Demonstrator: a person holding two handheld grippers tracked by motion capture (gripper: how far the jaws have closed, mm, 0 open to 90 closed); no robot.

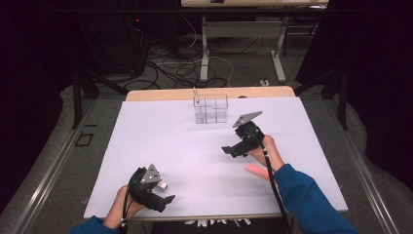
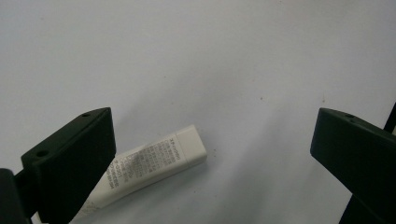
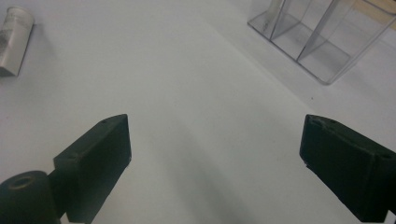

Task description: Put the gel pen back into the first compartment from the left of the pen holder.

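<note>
We take the white table top (image 1: 160, 141) as our landmark. Along its far edge we see a strip of pale wood (image 1: 160, 94). Beyond that edge lies a grey floor (image 1: 243, 68), where a tangle of black and white cables (image 1: 175, 66) spreads out. Past the cables stands a second table on pale metal legs (image 1: 204, 48), its light top (image 1: 253, 3) just visible at the upper edge. Left of our landmark a metal rail (image 1: 48, 170) runs along the floor, and another rail (image 1: 370, 180) runs to its right. Dark curtains (image 1: 29, 63) close both sides; the light falls mostly on the table top.
</note>
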